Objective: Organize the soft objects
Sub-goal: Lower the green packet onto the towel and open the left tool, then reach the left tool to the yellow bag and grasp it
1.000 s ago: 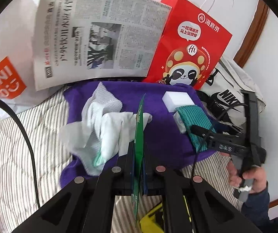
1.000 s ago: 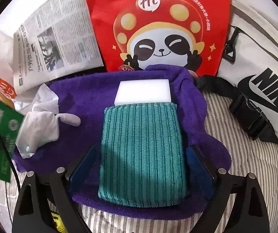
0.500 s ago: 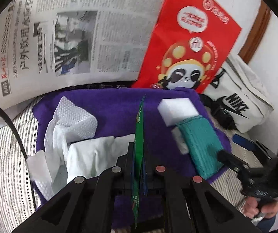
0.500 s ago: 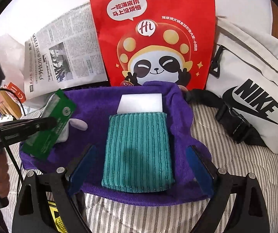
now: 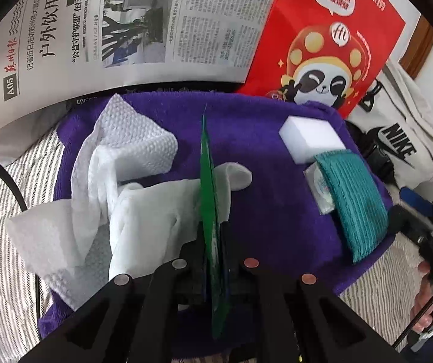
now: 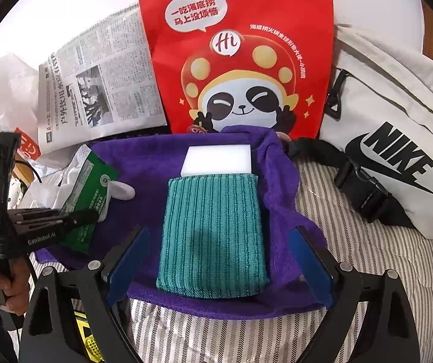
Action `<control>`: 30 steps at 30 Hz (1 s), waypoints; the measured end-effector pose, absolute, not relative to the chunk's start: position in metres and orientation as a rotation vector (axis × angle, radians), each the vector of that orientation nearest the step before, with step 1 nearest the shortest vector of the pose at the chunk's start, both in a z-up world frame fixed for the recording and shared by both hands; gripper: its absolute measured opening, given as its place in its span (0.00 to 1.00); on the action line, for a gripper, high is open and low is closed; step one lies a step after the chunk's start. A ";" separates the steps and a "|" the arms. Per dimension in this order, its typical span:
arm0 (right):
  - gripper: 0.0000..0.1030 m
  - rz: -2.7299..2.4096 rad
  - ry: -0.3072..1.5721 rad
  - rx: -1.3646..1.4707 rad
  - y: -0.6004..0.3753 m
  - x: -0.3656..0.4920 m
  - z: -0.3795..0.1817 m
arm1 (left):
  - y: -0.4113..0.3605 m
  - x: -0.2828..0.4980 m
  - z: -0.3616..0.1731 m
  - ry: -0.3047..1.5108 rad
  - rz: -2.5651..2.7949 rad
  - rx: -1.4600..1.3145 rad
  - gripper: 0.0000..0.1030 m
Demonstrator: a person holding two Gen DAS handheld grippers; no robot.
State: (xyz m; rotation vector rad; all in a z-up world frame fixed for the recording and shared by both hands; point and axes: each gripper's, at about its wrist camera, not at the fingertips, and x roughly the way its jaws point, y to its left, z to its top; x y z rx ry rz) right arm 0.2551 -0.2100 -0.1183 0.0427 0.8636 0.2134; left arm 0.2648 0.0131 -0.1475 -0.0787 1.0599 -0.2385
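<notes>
The left gripper [image 5: 213, 242] pinches a thin green packet [image 5: 209, 211] edge-on above the purple towel [image 5: 246, 139], over the crumpled white cloths [image 5: 131, 187] on the towel's left half. The right gripper [image 6: 219, 260] is spread wide, its blue pads flanking the teal cloth [image 6: 213, 236], which lies on the towel's right half just in front of the white sponge [image 6: 218, 160].

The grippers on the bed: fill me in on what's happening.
The left gripper is shut on a flat green packet, held edge-up over the white cloths on the purple towel. The right gripper is open, its jaws either side of the teal cloth, which lies against a white sponge.
</notes>
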 end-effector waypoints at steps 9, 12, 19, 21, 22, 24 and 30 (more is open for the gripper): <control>0.90 0.219 0.863 0.033 -0.211 0.251 -0.113 | 0.013 0.245 -0.139 1.073 -0.250 -0.075 0.48; 0.90 0.225 0.857 0.027 -0.208 0.248 -0.111 | 0.010 0.235 -0.131 1.068 -0.234 -0.028 0.49; 0.90 0.235 0.889 0.051 -0.213 0.224 -0.112 | 0.019 0.208 -0.116 1.054 -0.214 -0.005 0.50; 0.90 0.228 0.892 0.031 -0.214 0.214 -0.111 | 0.020 0.195 -0.110 1.046 -0.260 -0.020 0.50; 0.90 0.217 0.893 0.011 -0.215 0.208 -0.109 | 0.020 0.188 -0.106 1.034 -0.286 -0.019 0.51; 0.90 0.192 0.893 -0.010 -0.217 0.198 -0.106 | 0.017 0.170 -0.100 1.013 -0.318 0.000 0.61; 0.90 0.157 0.908 0.004 -0.229 0.174 -0.106 | 0.003 0.132 -0.114 1.000 -0.430 0.072 0.63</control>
